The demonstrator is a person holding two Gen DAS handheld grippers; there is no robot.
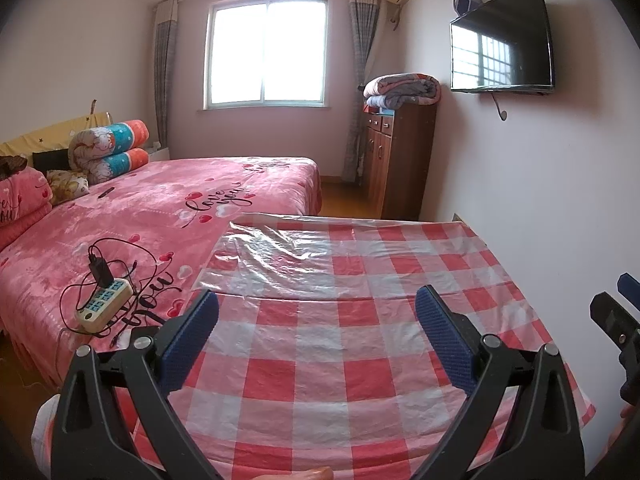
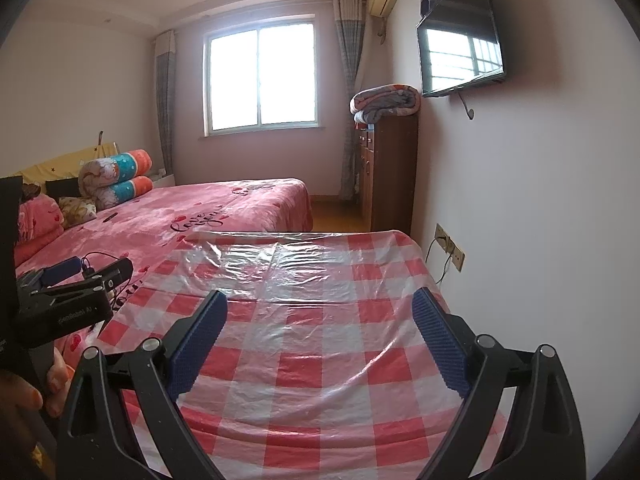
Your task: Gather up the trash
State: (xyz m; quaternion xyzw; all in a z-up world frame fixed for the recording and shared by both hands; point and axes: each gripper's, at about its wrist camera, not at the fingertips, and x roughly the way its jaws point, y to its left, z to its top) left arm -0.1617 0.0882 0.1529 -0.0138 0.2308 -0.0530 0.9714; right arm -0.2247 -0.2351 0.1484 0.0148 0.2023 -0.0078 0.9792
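A table under a red-and-white checked plastic cloth (image 1: 320,360) (image 2: 320,360) fills the lower half of both views. On its far part lies a flat, crinkled clear plastic bag (image 1: 280,256) (image 2: 288,268). My left gripper (image 1: 316,300) hovers over the near part of the cloth, open, with nothing between its blue pads. My right gripper (image 2: 320,300) is likewise open and empty, short of the bag. In the right wrist view the left gripper (image 2: 86,272) shows at the left edge, held by a hand (image 2: 24,392). The right gripper's fingers (image 1: 612,312) peek in at the right of the left wrist view.
A bed with a pink heart-print cover (image 1: 160,216) (image 2: 224,208) stands left of the table, carrying a power strip with a charger and cables (image 1: 104,304). A wooden cabinet (image 1: 400,160) with folded blankets, a wall TV (image 1: 500,40) and a wall socket (image 2: 450,246) are on the right.
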